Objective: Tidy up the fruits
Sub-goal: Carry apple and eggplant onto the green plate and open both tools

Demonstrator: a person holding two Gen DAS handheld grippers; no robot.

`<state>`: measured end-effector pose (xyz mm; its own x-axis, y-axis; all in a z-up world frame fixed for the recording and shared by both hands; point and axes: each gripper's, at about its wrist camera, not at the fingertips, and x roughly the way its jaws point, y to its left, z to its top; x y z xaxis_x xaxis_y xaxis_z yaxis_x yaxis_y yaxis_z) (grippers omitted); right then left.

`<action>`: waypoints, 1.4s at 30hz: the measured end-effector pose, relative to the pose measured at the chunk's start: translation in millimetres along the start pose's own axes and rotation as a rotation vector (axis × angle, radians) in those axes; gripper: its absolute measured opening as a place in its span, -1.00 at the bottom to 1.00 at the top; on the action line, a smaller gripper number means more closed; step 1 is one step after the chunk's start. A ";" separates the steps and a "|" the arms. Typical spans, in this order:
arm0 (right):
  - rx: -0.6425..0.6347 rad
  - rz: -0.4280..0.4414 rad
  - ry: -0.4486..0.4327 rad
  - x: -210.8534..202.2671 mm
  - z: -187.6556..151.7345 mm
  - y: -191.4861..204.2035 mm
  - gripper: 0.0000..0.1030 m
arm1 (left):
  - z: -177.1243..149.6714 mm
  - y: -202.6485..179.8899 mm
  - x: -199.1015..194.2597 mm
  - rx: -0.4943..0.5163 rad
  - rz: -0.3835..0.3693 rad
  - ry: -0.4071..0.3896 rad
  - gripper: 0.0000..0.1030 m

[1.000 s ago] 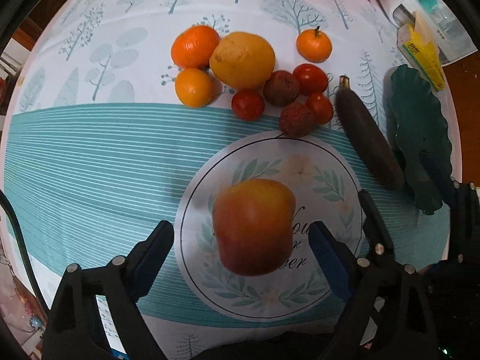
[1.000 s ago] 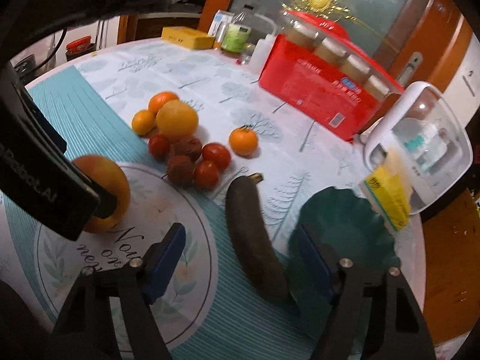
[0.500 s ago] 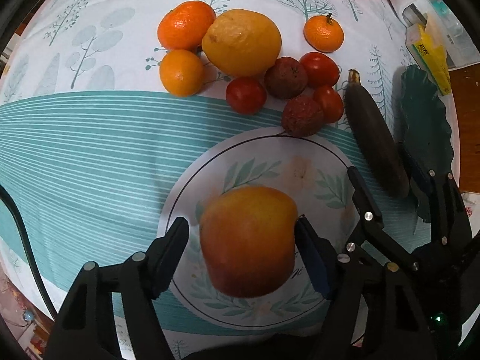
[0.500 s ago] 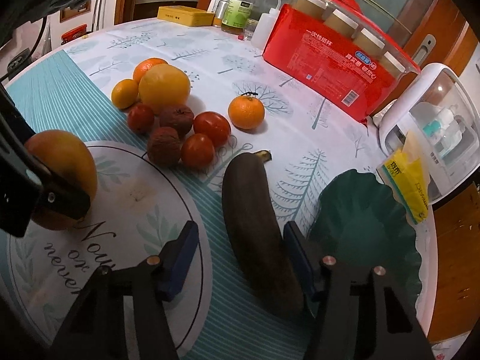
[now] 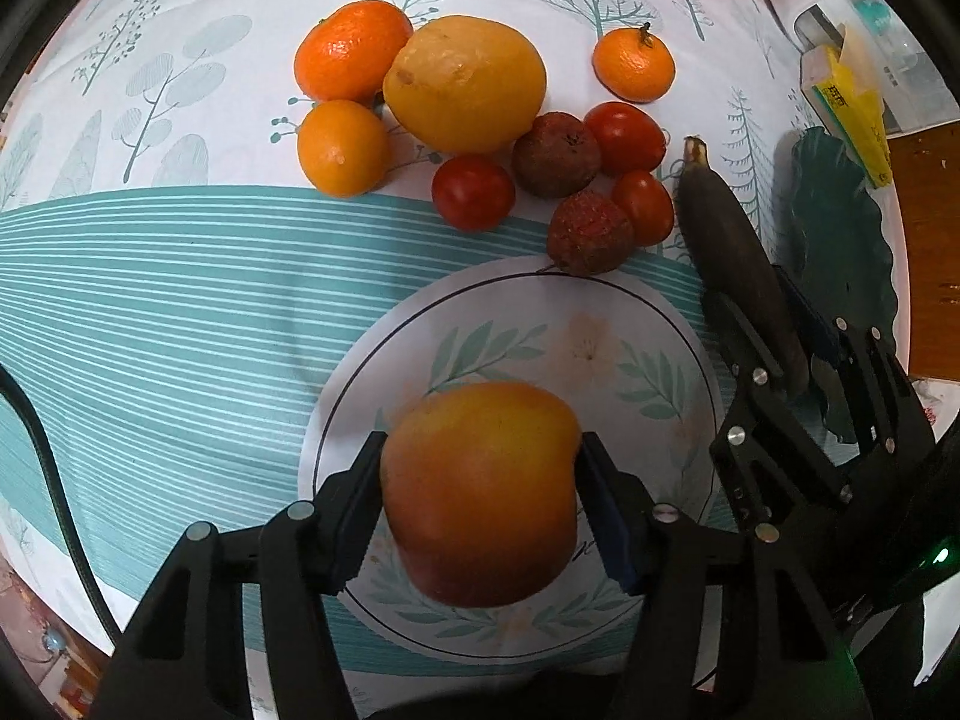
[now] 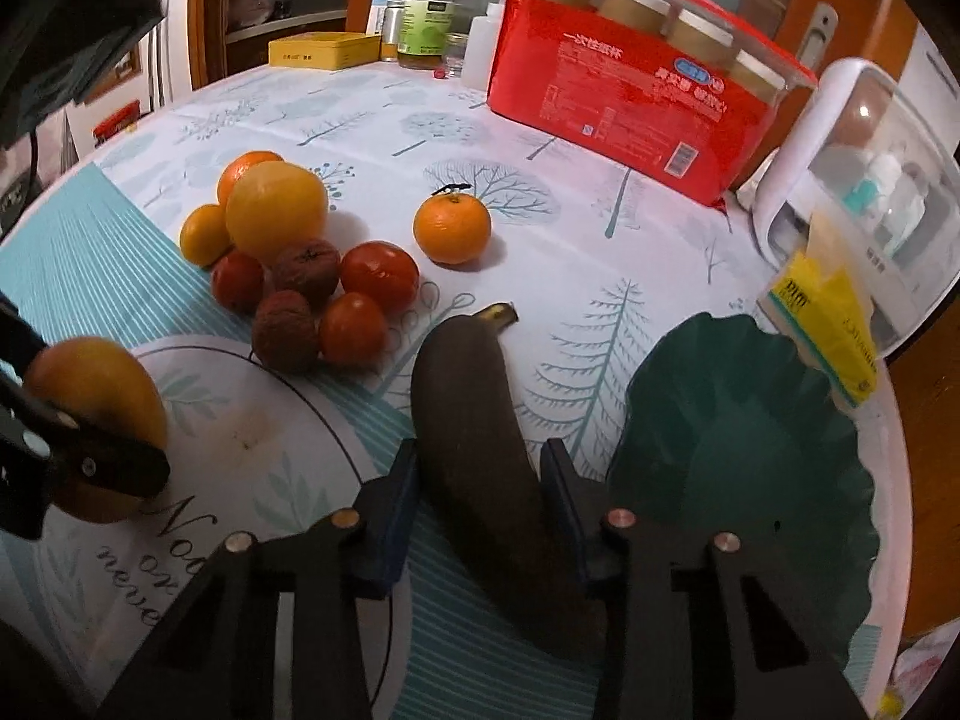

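My left gripper [image 5: 480,510] is shut on a large orange-red fruit [image 5: 483,492] over the round print of the tablecloth. My right gripper [image 6: 480,504] has closed around a dark overripe banana [image 6: 474,420] lying on the table, its pads at the banana's sides; it also shows in the left wrist view [image 5: 738,264]. A dark green leaf-shaped dish [image 6: 744,450] sits right of the banana. A cluster of oranges, a big yellow citrus [image 5: 465,84], tomatoes and lychees lies further back. One small orange [image 6: 451,228] sits apart.
A red package of cups [image 6: 636,102], bottles [image 6: 427,18] and a yellow tin [image 6: 324,51] stand at the back. A white container [image 6: 870,180] and a yellow packet [image 6: 828,318] sit at the right by the table's edge.
My left gripper moved in and closed on the large orange-red fruit. My right gripper moved forward and narrowed around the banana.
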<state>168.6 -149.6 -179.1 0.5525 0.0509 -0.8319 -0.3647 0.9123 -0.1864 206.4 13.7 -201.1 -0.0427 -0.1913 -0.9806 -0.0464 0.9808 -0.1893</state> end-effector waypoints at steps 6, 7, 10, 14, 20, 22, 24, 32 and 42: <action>0.031 0.041 0.021 -3.0 1.2 -2.0 -0.25 | -6.0 -0.3 -0.4 -0.003 0.001 -0.015 0.16; 0.048 0.061 0.025 -4.4 1.2 -3.9 -0.26 | -8.0 -1.7 -3.8 -0.002 0.002 -0.023 0.16; 0.111 0.107 0.035 -8.3 0.6 -9.6 -0.27 | -12.1 -4.0 -11.4 0.001 0.008 -0.047 0.15; 0.193 0.154 0.043 -14.5 -2.2 -15.6 -0.28 | -15.7 -7.9 -22.4 0.005 0.030 -0.073 0.14; 0.256 0.205 0.020 -31.8 -6.9 -21.7 -0.28 | -17.5 -1.7 -46.3 0.018 0.048 -0.130 0.14; 0.258 0.212 0.002 -40.5 -8.1 -22.3 -0.28 | -17.8 -0.7 -55.7 0.026 0.049 -0.151 0.14; 0.259 0.214 -0.015 -48.5 -7.9 -23.5 -0.28 | -19.3 -4.0 -63.7 0.035 0.047 -0.170 0.14; 0.275 0.165 -0.083 -81.1 -8.4 -38.1 -0.28 | -15.5 -37.2 -97.9 0.109 0.027 -0.245 0.14; 0.310 0.060 -0.122 -92.8 -18.0 -77.9 -0.28 | 4.1 -92.1 -127.5 0.217 -0.018 -0.327 0.14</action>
<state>132.3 -232.7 -96.8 0.6292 0.1397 -0.7645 -0.1643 0.9854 0.0448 220.2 -52.1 -58.8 0.2777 -0.2205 -0.9350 0.1696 0.9693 -0.1782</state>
